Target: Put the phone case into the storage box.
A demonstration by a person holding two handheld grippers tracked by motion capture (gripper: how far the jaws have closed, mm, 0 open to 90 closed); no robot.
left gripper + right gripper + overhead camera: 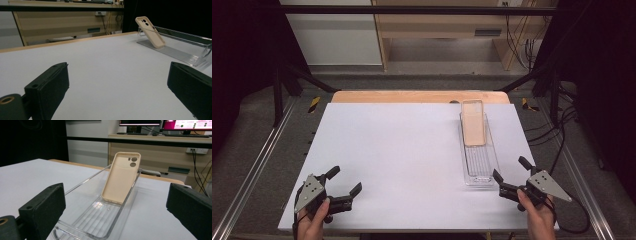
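Clear tray (200, 58) near end cut off by right edge.

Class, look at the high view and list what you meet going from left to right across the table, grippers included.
left gripper → phone case, leaning in the clear tray → right gripper

Writing on the monitors (186, 123) is perhaps there, but unreadable.
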